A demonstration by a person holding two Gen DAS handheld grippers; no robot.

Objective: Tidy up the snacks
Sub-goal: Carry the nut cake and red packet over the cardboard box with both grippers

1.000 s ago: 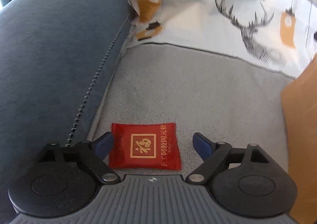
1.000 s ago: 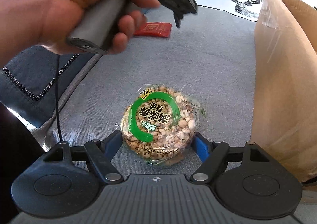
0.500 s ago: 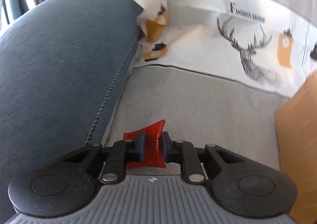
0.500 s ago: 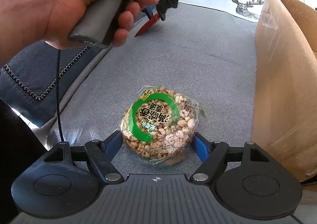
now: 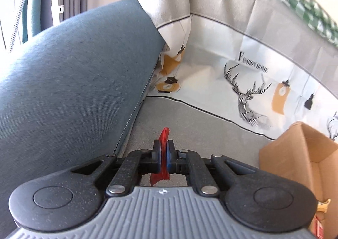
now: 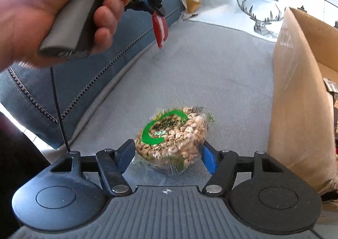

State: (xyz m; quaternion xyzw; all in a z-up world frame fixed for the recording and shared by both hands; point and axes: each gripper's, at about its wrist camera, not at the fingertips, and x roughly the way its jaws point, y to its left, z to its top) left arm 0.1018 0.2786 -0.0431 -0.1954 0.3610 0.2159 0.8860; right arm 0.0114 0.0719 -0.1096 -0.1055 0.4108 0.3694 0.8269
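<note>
A small red snack packet [image 5: 164, 133] stands on edge between the pads of my left gripper [image 5: 163, 148], which is shut on it and holds it above the grey seat. The right wrist view shows that left gripper [image 6: 156, 9] in a person's hand [image 6: 42, 6], with the red packet [image 6: 160, 27] dangling below it. A clear pack of puffed grain with a green ring label [image 6: 173, 133] lies on the seat. My right gripper [image 6: 169, 154] is closing on it, both pads against its wrapper.
An open cardboard box [image 6: 295, 91] stands on the right, its inside partly visible [image 5: 306, 150]. A blue cushion [image 5: 74, 80] rises on the left. A deer-print cloth [image 5: 247, 95] hangs across the back. The grey seat [image 6: 211, 70] runs between them.
My left gripper shut on the red packet and lifted it off the seat, turning it on edge. My right gripper's fingers narrowed onto the puffed-grain pack, which tilted slightly.
</note>
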